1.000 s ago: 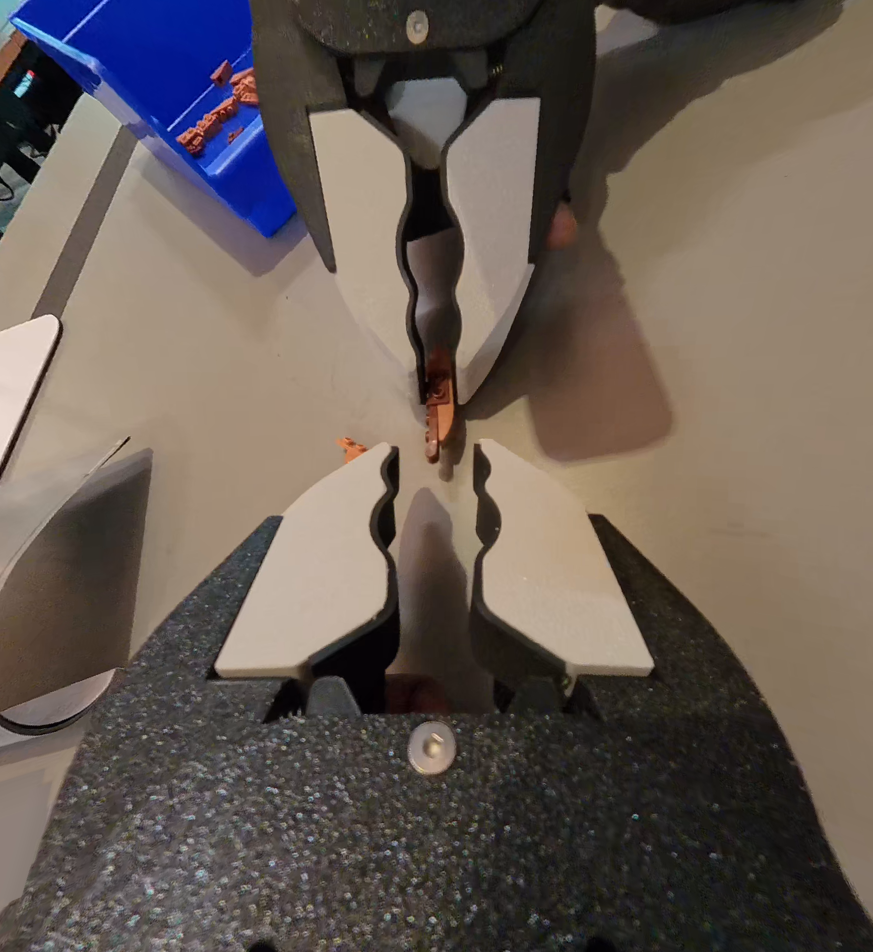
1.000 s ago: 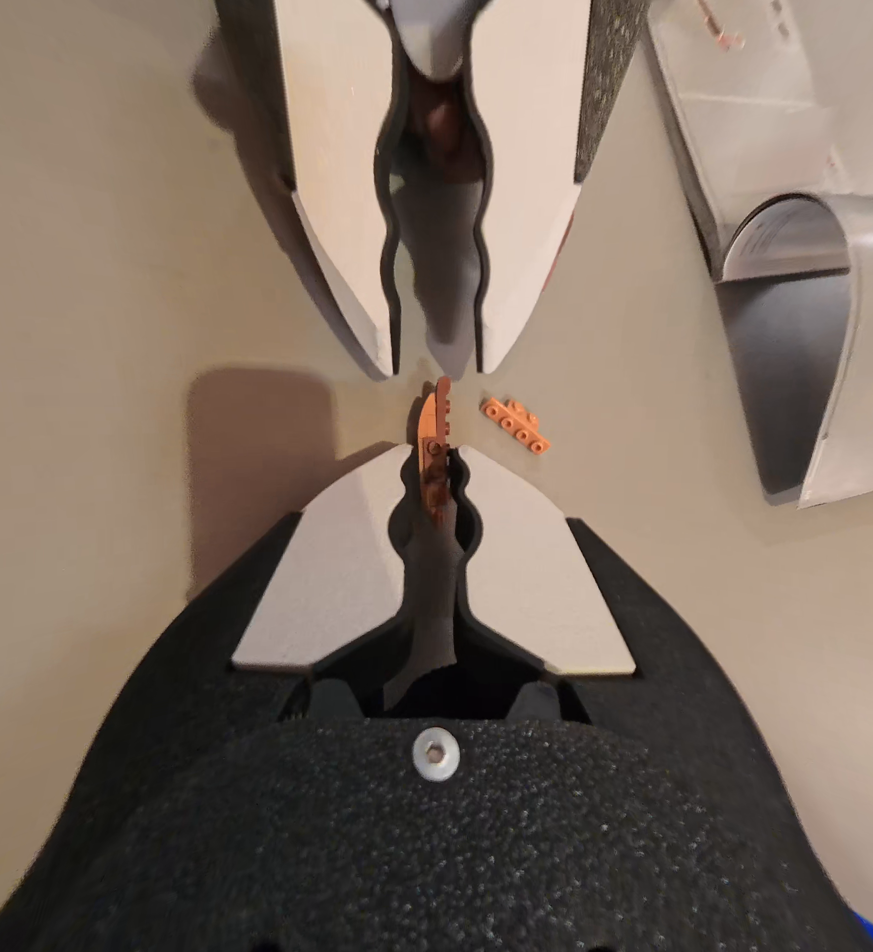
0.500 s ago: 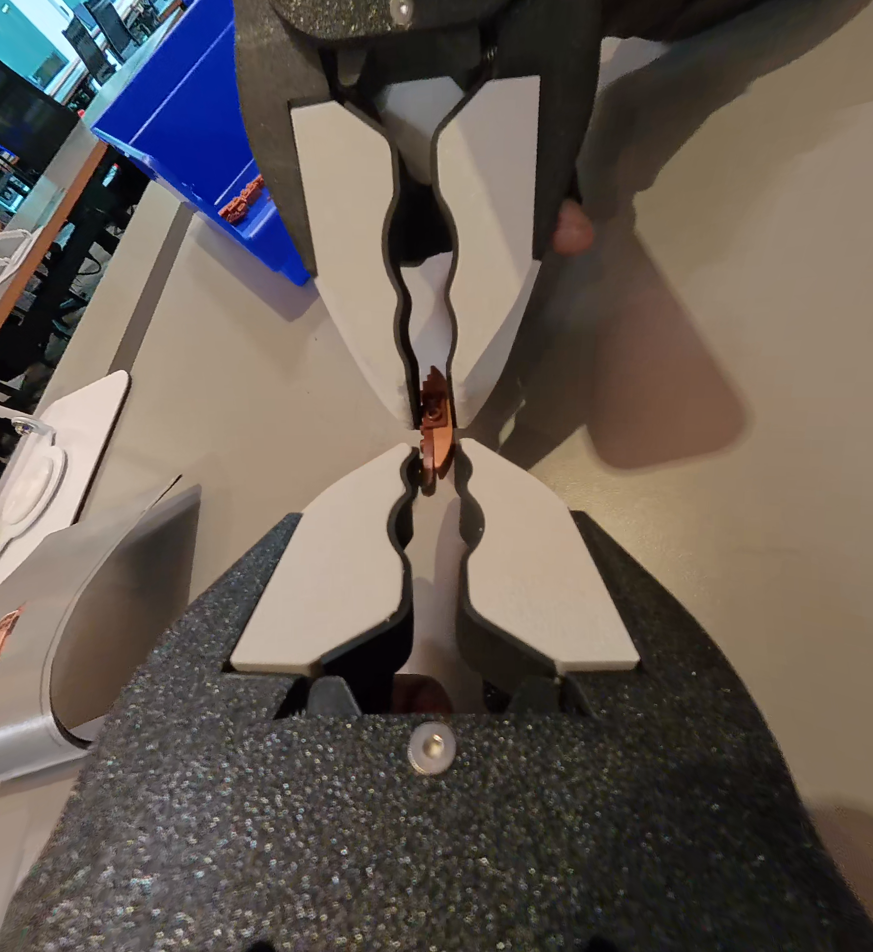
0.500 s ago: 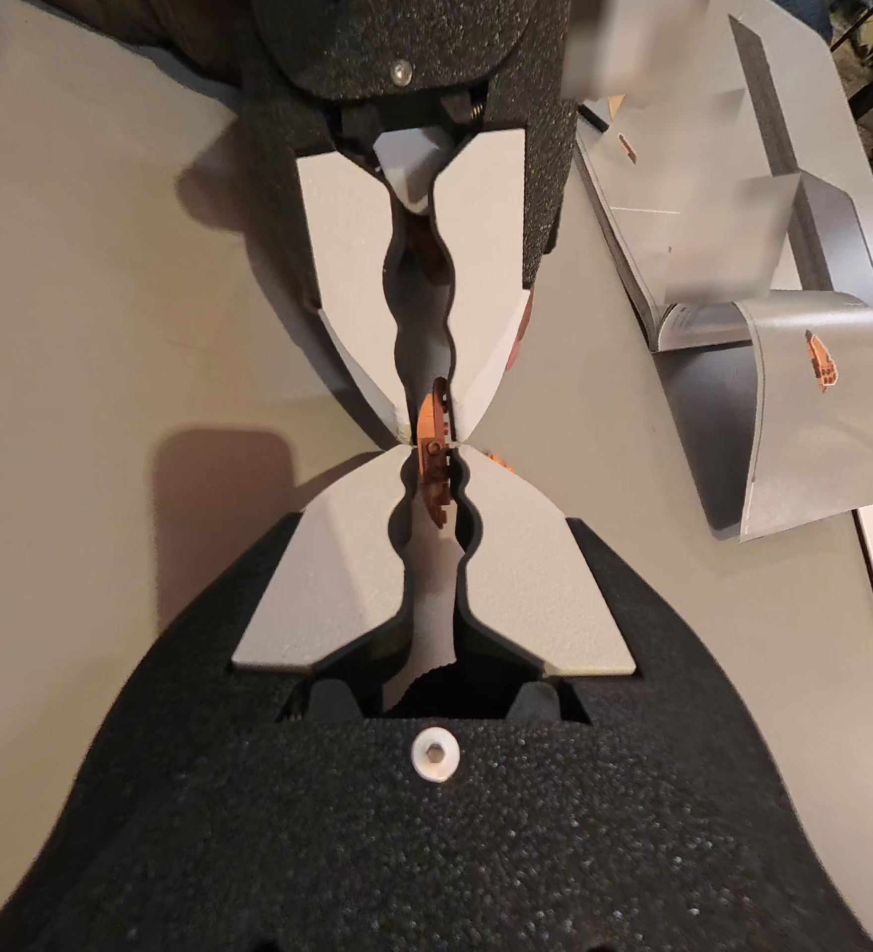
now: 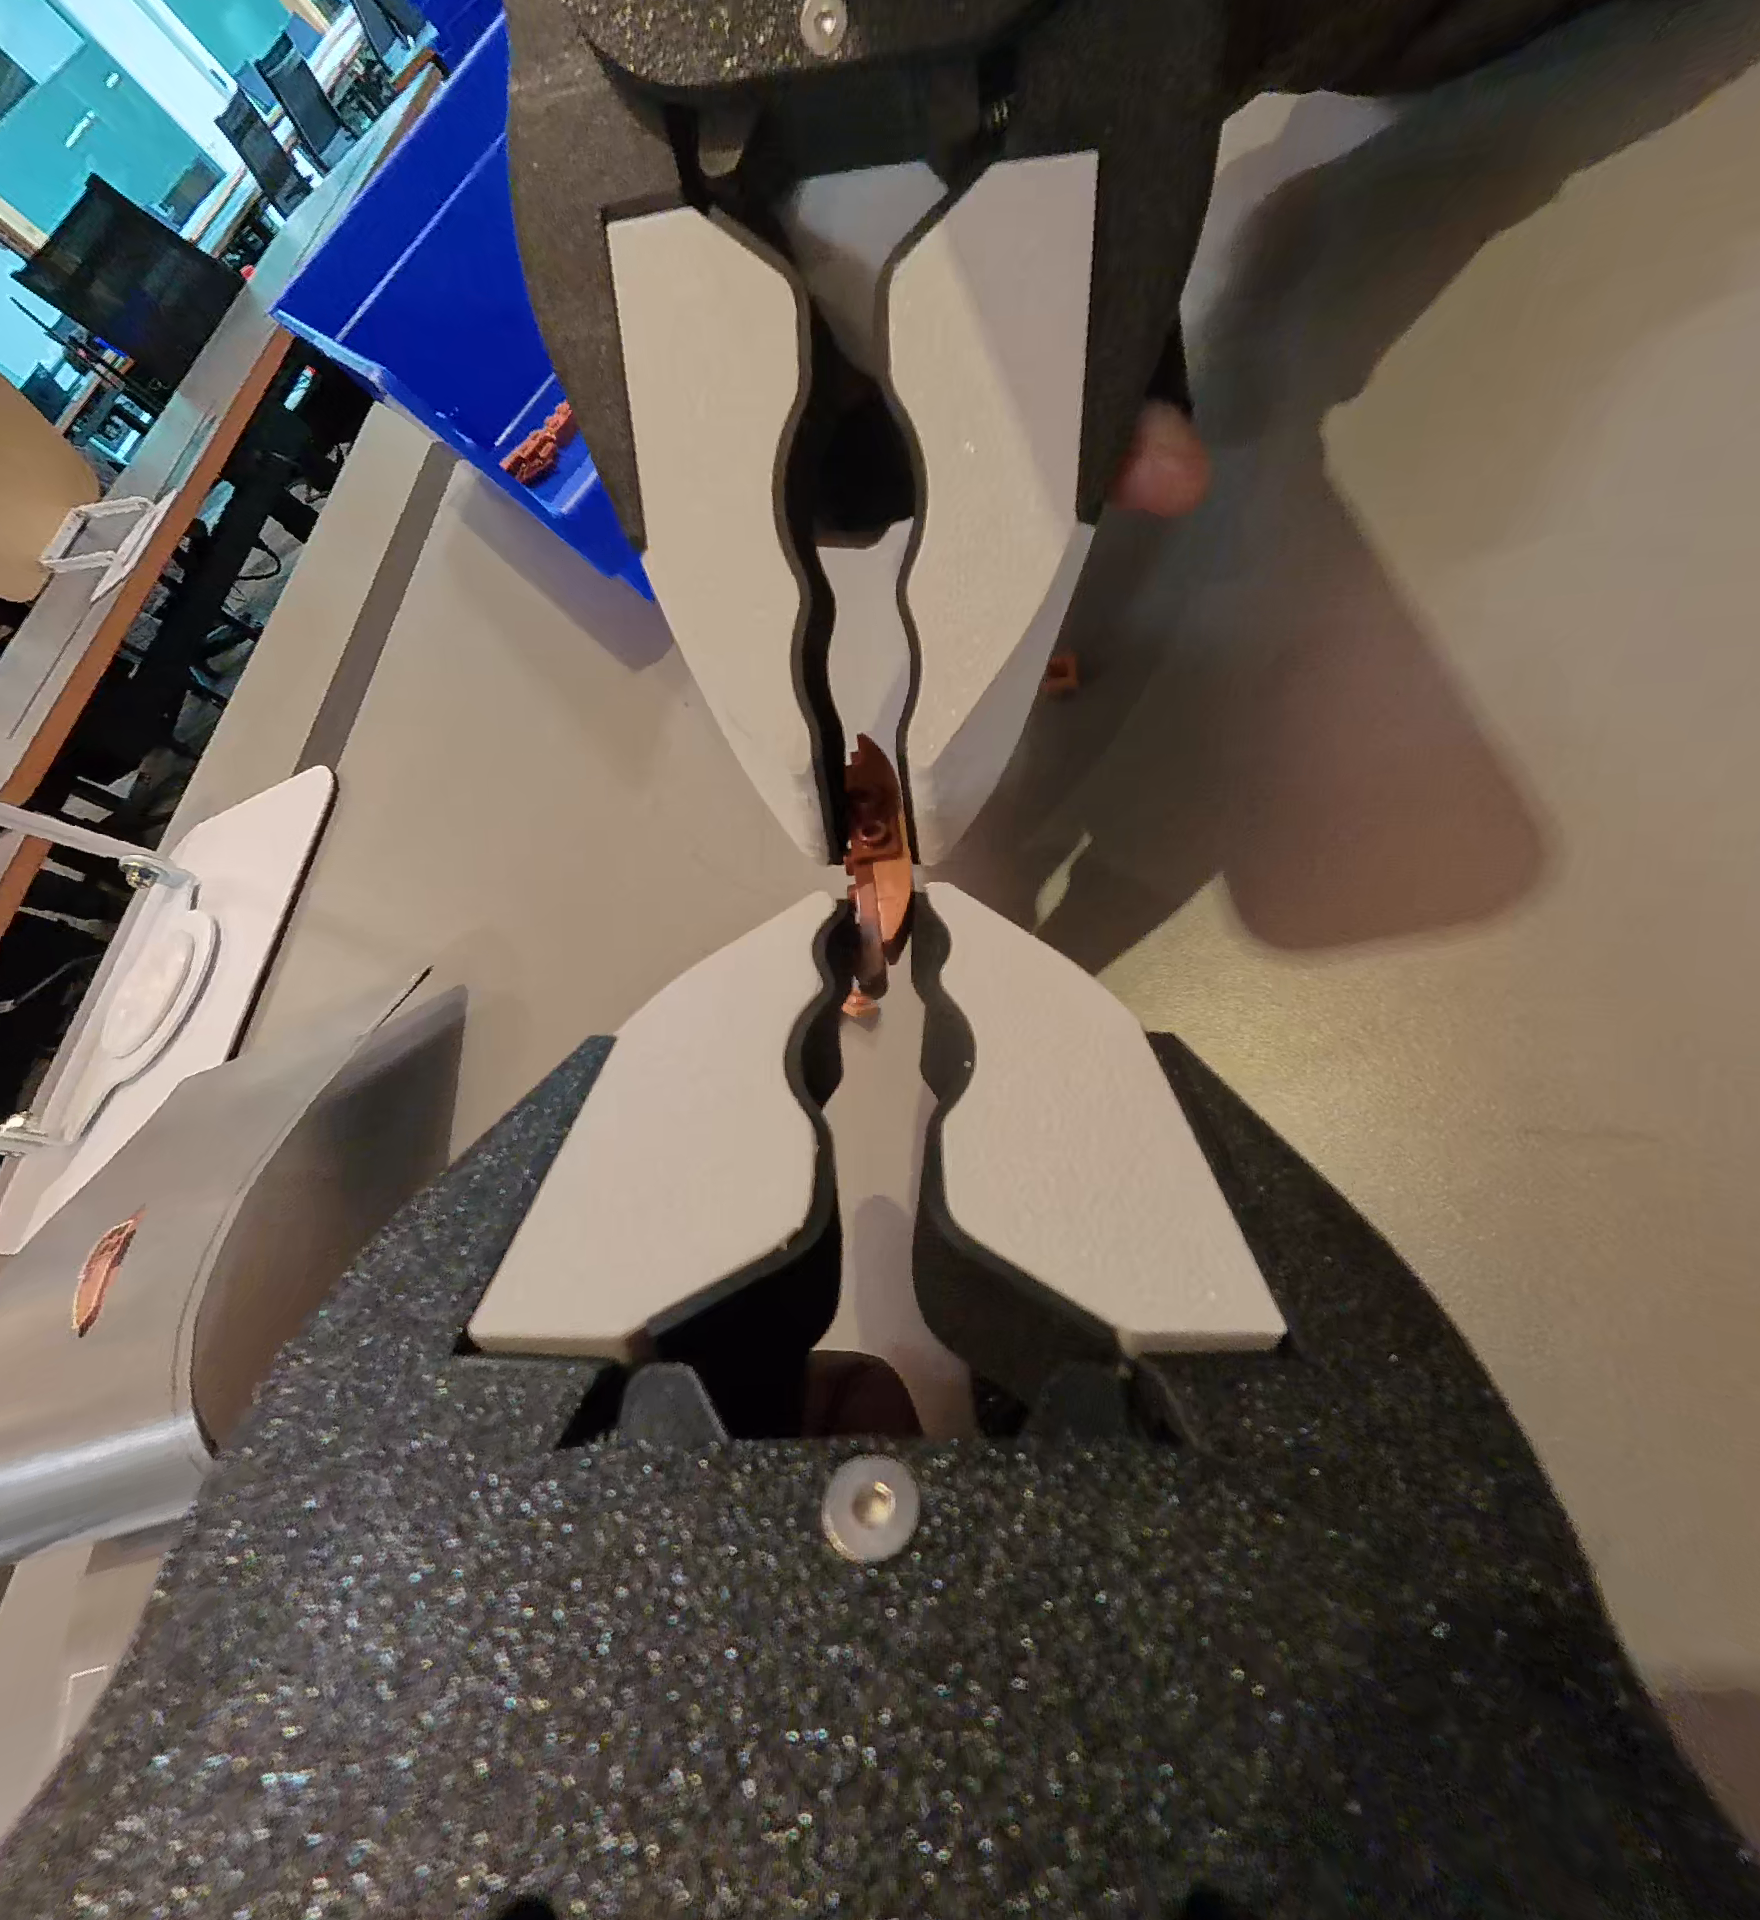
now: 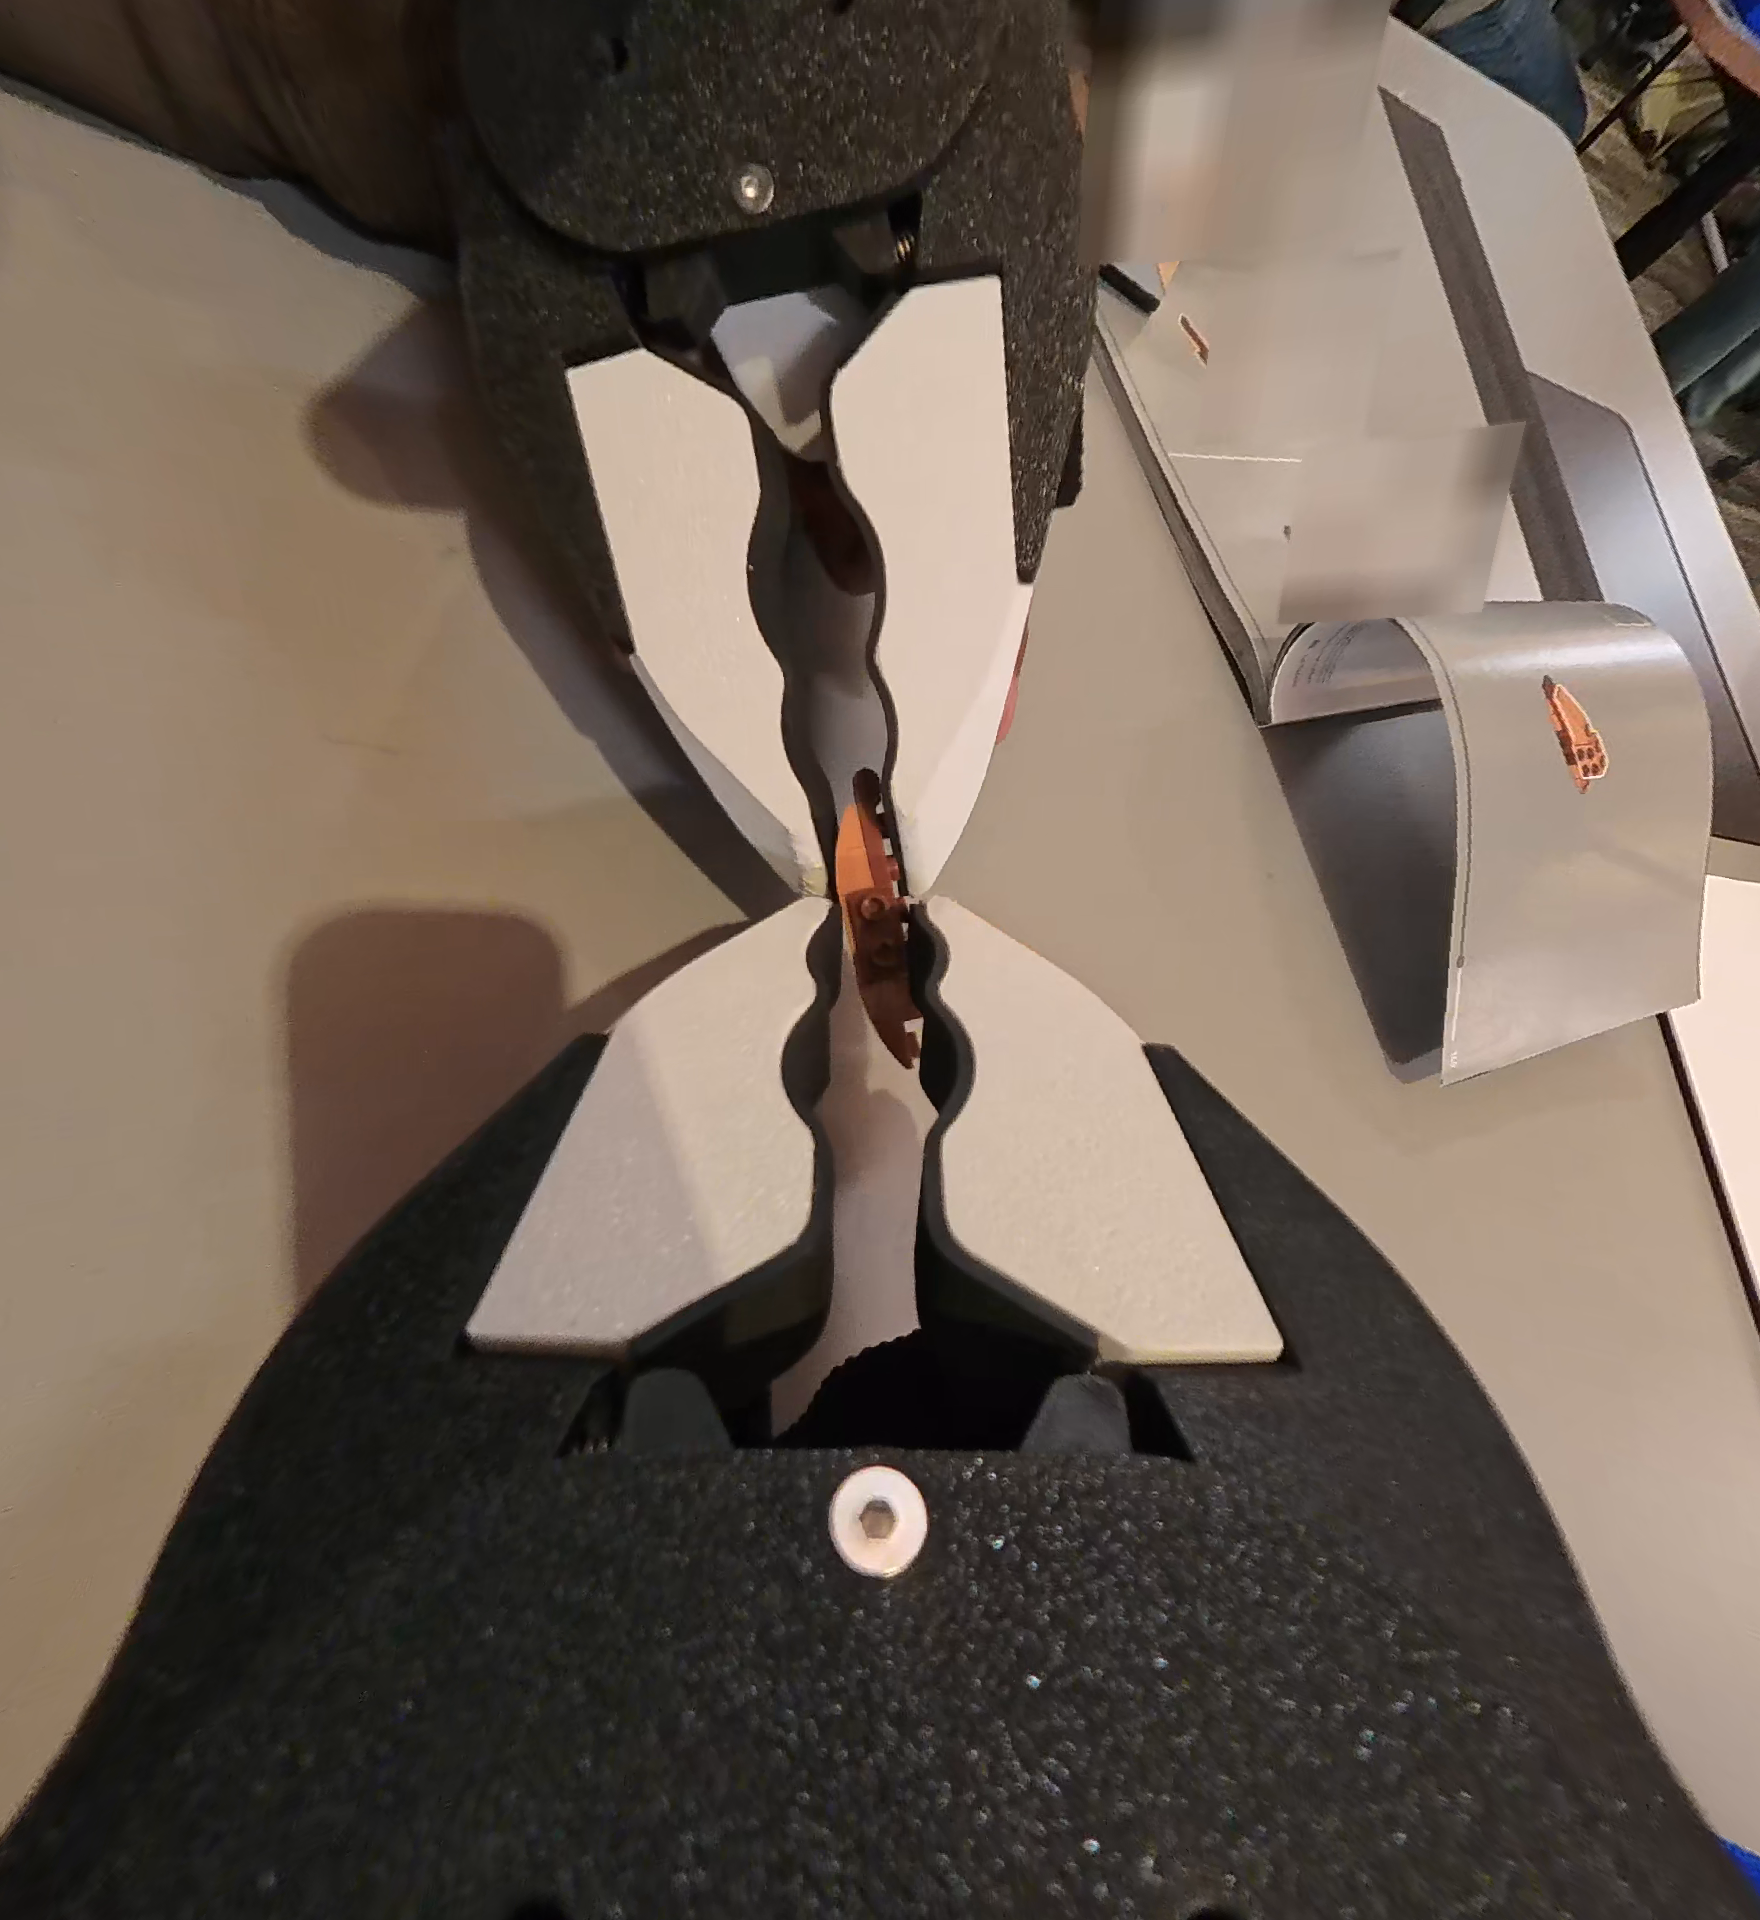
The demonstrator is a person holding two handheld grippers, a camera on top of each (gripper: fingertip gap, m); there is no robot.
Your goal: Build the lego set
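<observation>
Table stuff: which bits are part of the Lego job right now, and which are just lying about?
In use:
- brown Lego piece
- left gripper
- right gripper
- open instruction booklet

Lying about:
- blue bin holding spare brown pieces
- small loose brick
- white board

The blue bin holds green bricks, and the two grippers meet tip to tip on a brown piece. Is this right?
Not quite: in the left wrist view the bricks in the blue bin are reddish-brown, not green. The left gripper and right gripper do meet on the brown piece.

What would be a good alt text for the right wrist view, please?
Two grippers meet tip to tip above a beige table: the right gripper and the left gripper both pinch one small brown lego assembly. An open instruction booklet lies at right.
</observation>
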